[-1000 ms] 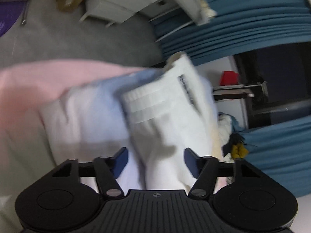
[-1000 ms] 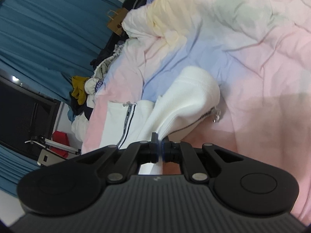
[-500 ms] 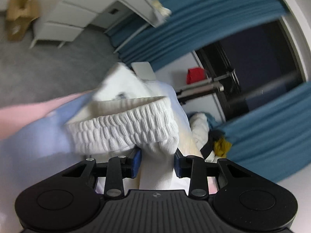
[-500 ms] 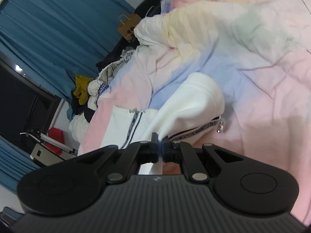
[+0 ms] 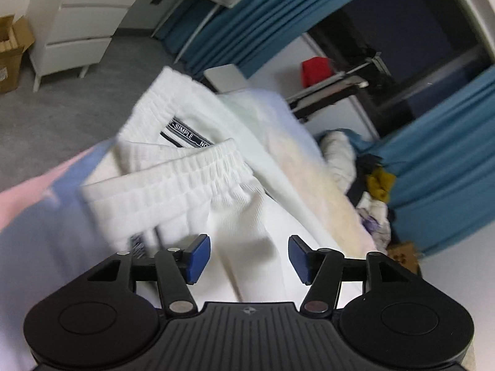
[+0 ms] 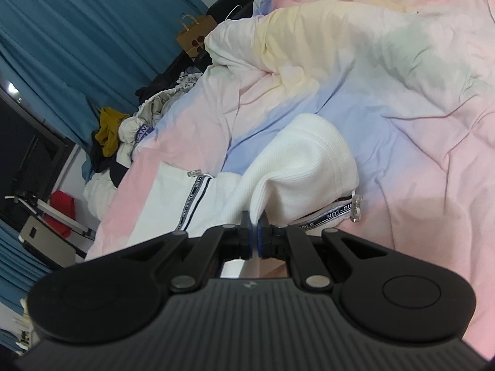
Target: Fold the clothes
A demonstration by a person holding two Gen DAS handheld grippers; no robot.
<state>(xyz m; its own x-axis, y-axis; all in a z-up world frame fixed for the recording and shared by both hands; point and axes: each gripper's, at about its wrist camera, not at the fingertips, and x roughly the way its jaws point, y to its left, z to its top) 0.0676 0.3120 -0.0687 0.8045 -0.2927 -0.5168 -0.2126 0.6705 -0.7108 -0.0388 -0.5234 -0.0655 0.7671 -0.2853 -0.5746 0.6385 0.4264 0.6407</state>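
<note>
Left hand-held gripper (image 5: 249, 258): you are holding its pads wide apart around the white garment (image 5: 191, 179), gripping nothing.
Right hand-held gripper (image 6: 255, 233): you are pinching a garment fold.
Garment: lying on the pastel bed (image 6: 402, 99), toward 12 o'clock.

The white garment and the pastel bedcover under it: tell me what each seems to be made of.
The white ribbed garment looks like a soft knit, probably cotton jersey: fine matte ribbing, gathered elastic-looking waistband, woven lettered tape trim. The right hand-held gripper pinches a thin fold of it.

The pastel pink, blue and yellow bedcover looks like thin woven cotton or a blend: matte, with sharp creases. The fibre can't be told.
</note>
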